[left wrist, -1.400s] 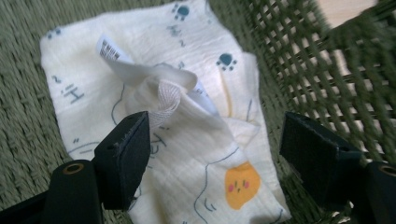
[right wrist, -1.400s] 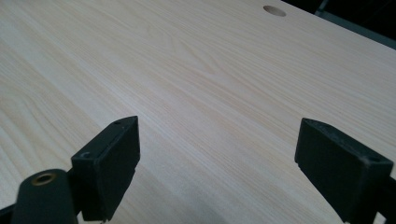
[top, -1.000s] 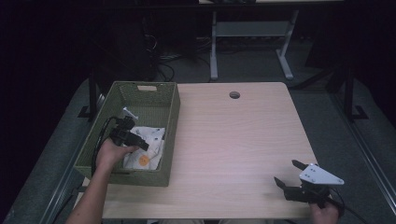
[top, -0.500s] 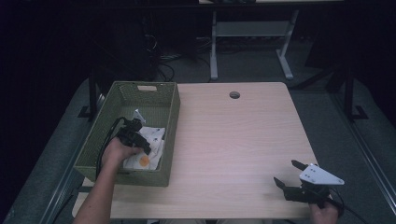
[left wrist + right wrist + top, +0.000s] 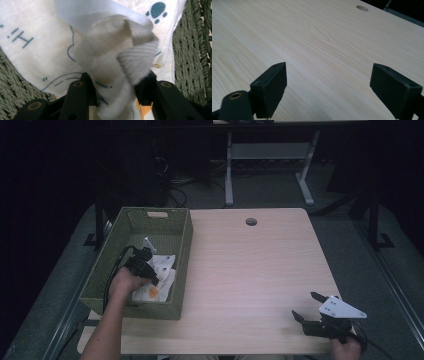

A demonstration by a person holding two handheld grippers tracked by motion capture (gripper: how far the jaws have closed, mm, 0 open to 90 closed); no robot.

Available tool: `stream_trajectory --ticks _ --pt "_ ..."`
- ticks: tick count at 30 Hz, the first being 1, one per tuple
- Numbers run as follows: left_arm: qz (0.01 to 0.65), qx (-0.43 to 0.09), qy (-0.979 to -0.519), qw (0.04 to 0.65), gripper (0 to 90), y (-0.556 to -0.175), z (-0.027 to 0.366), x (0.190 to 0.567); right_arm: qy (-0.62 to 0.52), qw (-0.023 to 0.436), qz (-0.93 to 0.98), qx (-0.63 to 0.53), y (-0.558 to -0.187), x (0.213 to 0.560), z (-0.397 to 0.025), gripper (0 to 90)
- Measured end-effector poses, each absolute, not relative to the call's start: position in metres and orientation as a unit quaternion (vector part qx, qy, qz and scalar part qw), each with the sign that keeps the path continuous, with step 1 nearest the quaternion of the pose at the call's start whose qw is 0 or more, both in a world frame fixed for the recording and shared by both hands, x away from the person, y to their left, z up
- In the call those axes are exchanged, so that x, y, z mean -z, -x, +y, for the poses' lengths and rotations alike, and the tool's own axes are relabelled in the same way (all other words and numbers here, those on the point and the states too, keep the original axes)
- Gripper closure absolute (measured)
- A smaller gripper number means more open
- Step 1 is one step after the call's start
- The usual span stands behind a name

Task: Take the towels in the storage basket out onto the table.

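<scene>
L gripper fingers clamped on white cloth inside green basket; R gripper fingers apart over counter.

My left gripper is down inside the green woven basket, whose walls hem it in on all sides; the only way clear is up. White printed cloth bunches between my jaws and covers the floor ahead. My right gripper sits over bare tabletop, jaws wide apart, with open wood stretching to the cable hole.
</scene>
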State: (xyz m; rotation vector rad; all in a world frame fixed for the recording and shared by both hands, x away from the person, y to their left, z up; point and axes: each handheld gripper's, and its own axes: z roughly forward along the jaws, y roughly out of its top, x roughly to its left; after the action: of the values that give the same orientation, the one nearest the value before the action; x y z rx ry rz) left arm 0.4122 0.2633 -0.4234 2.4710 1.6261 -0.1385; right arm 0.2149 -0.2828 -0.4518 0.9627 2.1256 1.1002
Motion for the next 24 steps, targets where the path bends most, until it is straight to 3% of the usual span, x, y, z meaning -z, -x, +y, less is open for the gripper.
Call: stream_trajectory --ticks 6,24 --pt "0.546 0.056 -0.83 0.102 73.6 -0.411 0.266 0.422 -0.357 0.277 0.794 -0.407 -0.216 0.453 -0.282 13.7" --pt "0.543 0.044 -0.815 0.199 74.4 -0.396 0.288 0.386 -0.353 0.281 0.795 -0.406 -0.214 0.453 -0.277 13.7"
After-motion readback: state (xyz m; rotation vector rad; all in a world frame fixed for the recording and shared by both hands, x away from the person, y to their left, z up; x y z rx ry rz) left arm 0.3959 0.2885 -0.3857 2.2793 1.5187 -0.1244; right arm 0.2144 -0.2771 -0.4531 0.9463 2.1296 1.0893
